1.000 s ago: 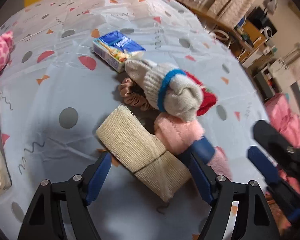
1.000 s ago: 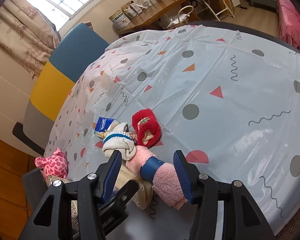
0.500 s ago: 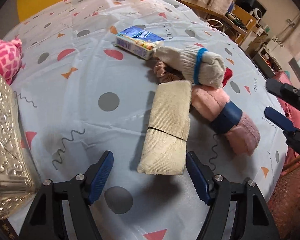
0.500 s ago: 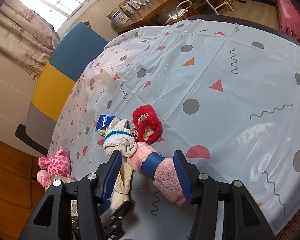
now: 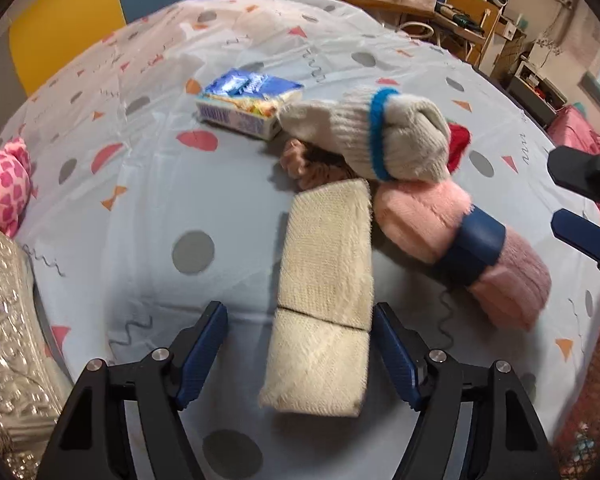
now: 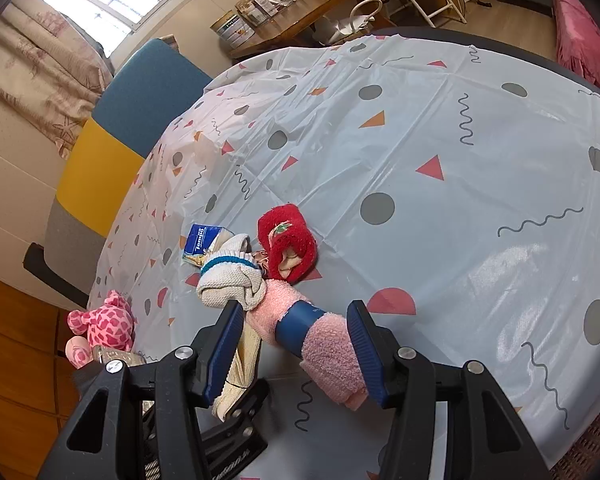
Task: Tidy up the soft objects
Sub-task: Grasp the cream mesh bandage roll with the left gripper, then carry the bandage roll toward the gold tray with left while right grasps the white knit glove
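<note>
Left gripper (image 5: pixel 300 344) jaws just narrowed around cream roll (image 5: pixel 324 292) at 12 o'clock – not gripping yet; right gripper (image 6: pixel 296 344) half-open, empty.

We see a cream folded cloth (image 5: pixel 324 300) lying flat and lengthwise on the tablecloth | a pink fuzzy roll (image 5: pixel 460 236) with a blue band just beside it, touching at the far end | a cream sock bundle (image 5: pixel 372 140) with a blue stripe resting on the roll | a red fuzzy slipper (image 6: pixel 288 246) behind.
</note>
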{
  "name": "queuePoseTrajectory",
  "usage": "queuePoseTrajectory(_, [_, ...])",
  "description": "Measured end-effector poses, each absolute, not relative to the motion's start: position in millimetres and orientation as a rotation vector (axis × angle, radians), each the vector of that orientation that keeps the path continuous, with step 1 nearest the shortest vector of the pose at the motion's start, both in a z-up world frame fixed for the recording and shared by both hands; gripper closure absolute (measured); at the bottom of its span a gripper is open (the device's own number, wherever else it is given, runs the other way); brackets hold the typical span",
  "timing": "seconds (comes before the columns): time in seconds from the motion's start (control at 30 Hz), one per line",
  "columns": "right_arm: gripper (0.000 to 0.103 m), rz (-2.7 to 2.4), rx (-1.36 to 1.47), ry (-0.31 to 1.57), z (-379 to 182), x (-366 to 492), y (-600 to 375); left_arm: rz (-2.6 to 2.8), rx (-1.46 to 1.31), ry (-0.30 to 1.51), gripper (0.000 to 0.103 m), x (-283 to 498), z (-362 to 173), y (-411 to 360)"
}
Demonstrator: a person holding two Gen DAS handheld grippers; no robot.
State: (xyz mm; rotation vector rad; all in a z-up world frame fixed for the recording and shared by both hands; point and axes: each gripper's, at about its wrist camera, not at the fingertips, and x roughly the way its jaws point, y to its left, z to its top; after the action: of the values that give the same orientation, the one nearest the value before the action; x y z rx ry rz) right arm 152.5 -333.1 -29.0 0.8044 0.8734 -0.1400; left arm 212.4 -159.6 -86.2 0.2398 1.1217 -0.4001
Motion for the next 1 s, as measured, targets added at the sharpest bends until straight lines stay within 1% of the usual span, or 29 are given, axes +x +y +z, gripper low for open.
queuePoseTrajectory(0.03, [0.048,-0.139,0.805,0.875,-29,153,-333,-0.400,0.243,1.114,0.036,213,-87,-159])
queuePoseTrajectory(0.07, [0.048,-0.139,0.803,0.877,-29,153,-333,-0.409,0.233,1.102,0.055,213,-86,-158])
queuePoseTrajectory(0.1, [0.048,-0.138,0.802,0.877,-29,153,-332,-0.413,0.227,1.087,0.061,212,-85,-155])
queuePoseTrajectory(0.27, [0.048,-0.127,0.782,0.880,-28,154,-329,-0.407,0.203,1.096,0.062,213,-79,-140])
queuePoseTrajectory(0.37, [0.048,-0.121,0.771,0.886,-29,155,-327,-0.392,0.119,1.110,0.062,219,-68,-127])
queuePoseTrajectory(0.63, [0.048,-0.114,0.720,0.920,-30,158,-319,-0.335,0.075,0.972,0.061,247,14,-108])
queuePoseTrajectory(0.73, [0.048,-0.110,0.694,0.940,-32,160,-314,-0.254,0.050,0.920,0.061,266,39,-79])
queuePoseTrajectory(0.9, [0.049,-0.073,0.597,0.976,-30,171,-296,-0.079,-0.001,0.841,0.061,284,76,4])
queuePoseTrajectory(1.0, [0.049,-0.055,0.520,0.984,-26,181,-284,0.018,-0.013,0.816,0.061,285,86,56])
